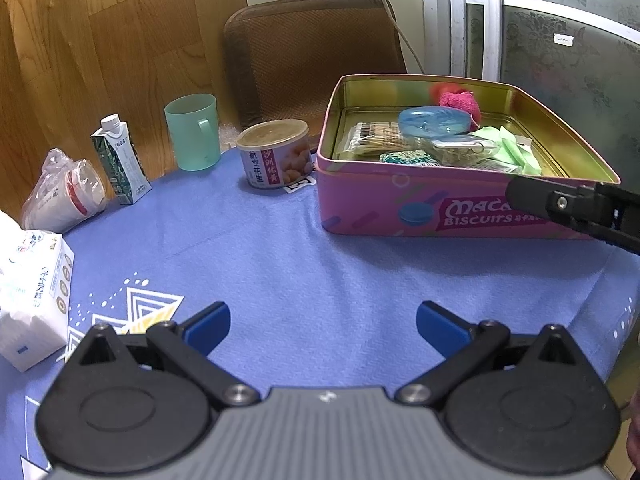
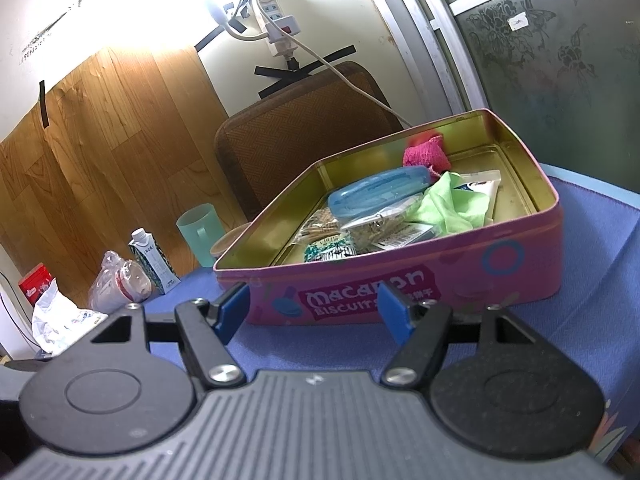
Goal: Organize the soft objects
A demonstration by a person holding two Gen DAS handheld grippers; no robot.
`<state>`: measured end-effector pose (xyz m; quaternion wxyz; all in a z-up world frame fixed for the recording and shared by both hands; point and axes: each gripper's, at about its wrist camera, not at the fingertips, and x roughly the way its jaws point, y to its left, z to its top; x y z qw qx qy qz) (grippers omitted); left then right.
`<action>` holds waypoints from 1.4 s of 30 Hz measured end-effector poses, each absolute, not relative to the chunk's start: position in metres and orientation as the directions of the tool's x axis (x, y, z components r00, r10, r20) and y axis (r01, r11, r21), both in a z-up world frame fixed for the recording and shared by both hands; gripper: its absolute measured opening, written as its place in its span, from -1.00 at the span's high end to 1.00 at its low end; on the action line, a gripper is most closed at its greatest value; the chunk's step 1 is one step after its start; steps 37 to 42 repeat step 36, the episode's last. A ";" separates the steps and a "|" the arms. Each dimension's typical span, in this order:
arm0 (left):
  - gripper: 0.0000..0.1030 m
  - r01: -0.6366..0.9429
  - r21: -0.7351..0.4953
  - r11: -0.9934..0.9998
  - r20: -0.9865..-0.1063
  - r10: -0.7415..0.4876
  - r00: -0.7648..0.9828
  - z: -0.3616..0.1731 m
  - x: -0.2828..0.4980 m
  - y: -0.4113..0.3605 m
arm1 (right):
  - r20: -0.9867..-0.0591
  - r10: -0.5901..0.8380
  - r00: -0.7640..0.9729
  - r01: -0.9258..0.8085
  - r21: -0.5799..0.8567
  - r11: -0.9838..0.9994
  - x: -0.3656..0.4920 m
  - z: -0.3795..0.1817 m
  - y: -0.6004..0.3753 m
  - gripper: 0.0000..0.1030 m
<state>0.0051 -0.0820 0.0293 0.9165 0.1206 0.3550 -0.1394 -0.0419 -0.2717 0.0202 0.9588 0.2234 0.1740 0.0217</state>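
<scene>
Soft items lie w/ other bits inside an open pink biscuit tin, lid off, which sits on a blue tablecloth. Landmark = tin; all places given rel. to it.

- Pink knitted piece: inside, against the far wall.
- Green cloth: inside, crumpled toward the right half, partly over a white packet.
- Teal knitted piece: inside, near the front wall.
- Blue plastic case: inside, lying atop clear packets, approx. centre.
- Food can: outside, just beside the tin's left wall.
- Green mug: further left of the can, at the cloth edge.
- Milk carton & bagged cups: left again, well apart from the tin.
- Tissue pack: far left, nearest the camera.
- Brown chair back: behind the tin.

Left gripper: jaws spread wide, nothing between them; hovers over bare cloth in front of the tin, clear of it. Right gripper: jaws likewise apart & empty, tips near the tin's front wall by the printed label; whether they touch it cannot be told. In the left wrist view the right gripper shows as a black finger at the tin's front right corner.
</scene>
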 end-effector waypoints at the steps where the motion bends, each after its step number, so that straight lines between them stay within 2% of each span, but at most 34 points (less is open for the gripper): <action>1: -0.99 0.342 0.119 0.932 -0.686 -0.172 0.707 0.029 0.005 -0.082 | -0.324 0.120 0.938 0.036 0.436 0.899 -0.042 0.020 -0.271 -0.41; 28: -0.99 0.351 0.079 0.933 -0.703 -0.198 0.683 0.028 0.007 -0.081 | -0.323 0.118 0.939 0.037 0.436 0.899 -0.042 0.019 -0.271 -0.41; 42: -0.99 0.383 0.064 0.922 -0.683 -0.239 0.690 0.031 0.002 -0.083 | -0.324 0.116 0.939 0.036 0.426 0.904 -0.042 0.018 -0.270 -0.41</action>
